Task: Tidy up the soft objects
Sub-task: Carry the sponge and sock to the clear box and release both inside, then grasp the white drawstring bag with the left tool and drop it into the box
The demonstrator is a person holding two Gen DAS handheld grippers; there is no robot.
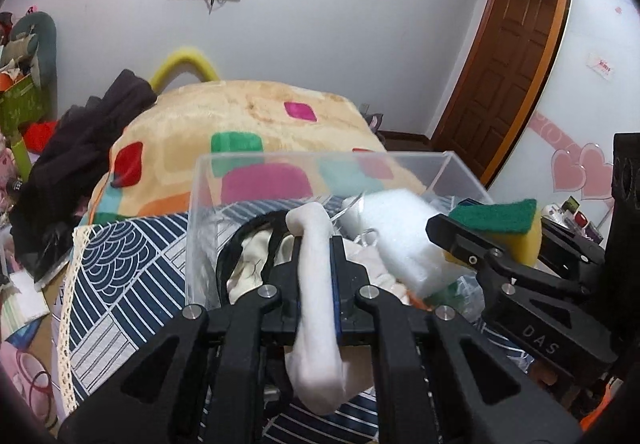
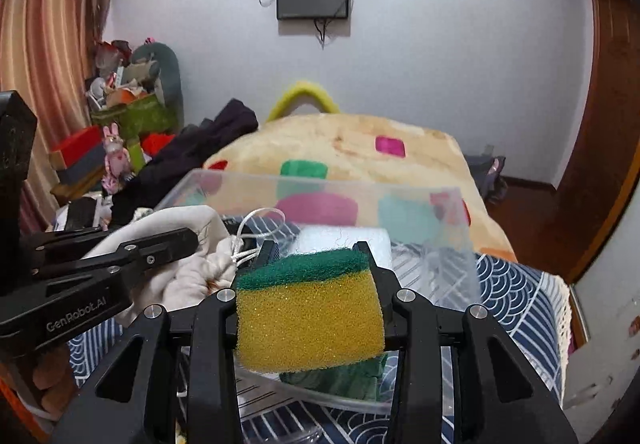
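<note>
— What sat closest to your cameras?

— Black linkages of my own tongs filled the bottom of both views. My left tongs were clenched on a white cloth roll that ran lengthwise between the fingers, its tip poking out over the clear plastic box. My right tongs were grasping a yellow sponge with a green scouring layer on top, squeezed from both sides.

— Where was that sponge relative to the box?

— Held above the box, near its right side. From the left camera it showed up just beside a white foam block that lay inside.

— What else was in the box?

— Cream fabric with a dark strap, and a white cord. A second green sponge lay below the held one, at the near rim.

— And underneath?

— The box stood on a navy and white patterned cloth. Behind it lay a beige blanket with coloured squares, dark clothes heaped at its left
</note>
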